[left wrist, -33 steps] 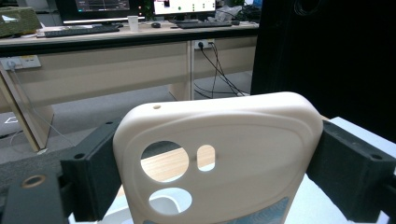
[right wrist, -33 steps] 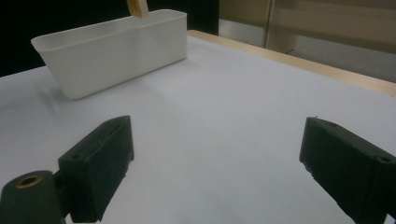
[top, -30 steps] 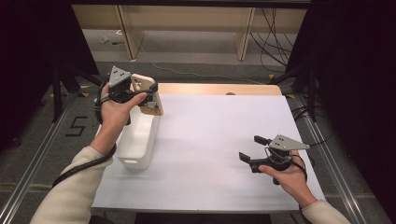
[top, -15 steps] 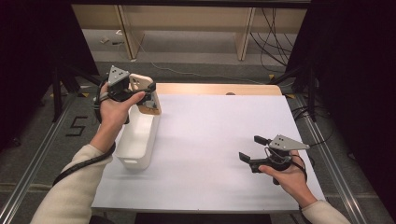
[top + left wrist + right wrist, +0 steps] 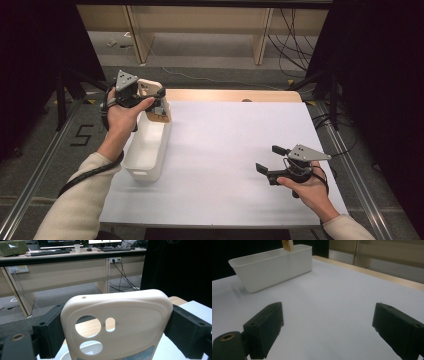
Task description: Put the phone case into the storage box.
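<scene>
My left gripper (image 5: pixel 154 99) hangs over the far end of a white bin (image 5: pixel 145 155), shut on a cream phone case (image 5: pixel 149 89). In the left gripper view the case (image 5: pixel 130 320) stands upright between the two black jaws, with camera holes in its lower left and a printed patch at the bottom. My right gripper (image 5: pixel 270 158) rests low at the right of the white table top (image 5: pixel 225 140), open, with nothing between its jaws. From the right gripper view (image 5: pixel 329 330) the bin (image 5: pixel 274 265) lies ahead at the left, and the case's lower end (image 5: pixel 287 245) dips over its far rim.
A wooden strip (image 5: pixel 230 95) runs along the table's far edge. Metal rails (image 5: pixel 360 175) flank both sides. Beyond the table stand desk legs (image 5: pixel 261 35), with cables (image 5: pixel 295 40) on the grey floor. Broad bare white surface lies between the bin and my right gripper.
My left gripper with the case has shifted slightly toward the far end of the bin. The right gripper has stayed put.
</scene>
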Action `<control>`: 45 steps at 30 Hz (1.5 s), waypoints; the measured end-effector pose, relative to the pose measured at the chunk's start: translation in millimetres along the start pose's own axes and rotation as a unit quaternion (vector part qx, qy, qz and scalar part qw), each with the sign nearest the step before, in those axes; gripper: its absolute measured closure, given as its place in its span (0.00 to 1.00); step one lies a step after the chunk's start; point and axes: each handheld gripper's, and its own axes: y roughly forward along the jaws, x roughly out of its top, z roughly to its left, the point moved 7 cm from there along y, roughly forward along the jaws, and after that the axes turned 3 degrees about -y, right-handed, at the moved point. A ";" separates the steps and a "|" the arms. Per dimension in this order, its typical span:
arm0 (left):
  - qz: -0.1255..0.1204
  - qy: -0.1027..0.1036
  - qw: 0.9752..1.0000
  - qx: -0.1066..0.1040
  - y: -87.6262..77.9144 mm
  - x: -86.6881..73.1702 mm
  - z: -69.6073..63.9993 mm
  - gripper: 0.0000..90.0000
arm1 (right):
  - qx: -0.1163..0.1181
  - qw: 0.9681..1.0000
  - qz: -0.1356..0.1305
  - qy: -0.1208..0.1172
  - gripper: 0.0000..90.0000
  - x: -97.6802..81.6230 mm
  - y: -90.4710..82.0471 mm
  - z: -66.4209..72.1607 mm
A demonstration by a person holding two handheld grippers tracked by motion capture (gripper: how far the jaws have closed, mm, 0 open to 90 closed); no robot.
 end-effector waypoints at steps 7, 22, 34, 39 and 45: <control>-0.001 -0.001 1.000 0.003 2.3 -0.5 3.1 0.13 | 0.000 1.000 0.000 0.000 0.12 -0.1 0.0 0.1; 0.000 0.003 1.000 0.011 4.0 0.5 9.3 0.13 | 0.000 1.000 0.000 0.000 0.12 0.2 -0.3 0.1; 0.000 0.001 1.000 0.018 5.4 0.7 15.4 0.13 | 0.000 1.000 0.000 -0.001 0.12 0.2 -0.4 -0.1; 0.001 -0.002 1.000 0.022 6.7 -1.2 19.2 0.13 | 0.000 1.000 0.000 0.000 0.12 0.3 -0.5 -0.1; 0.002 -0.002 1.000 0.025 8.1 -3.0 22.8 0.13 | 0.000 1.000 0.000 -0.001 0.12 0.3 -0.4 -0.1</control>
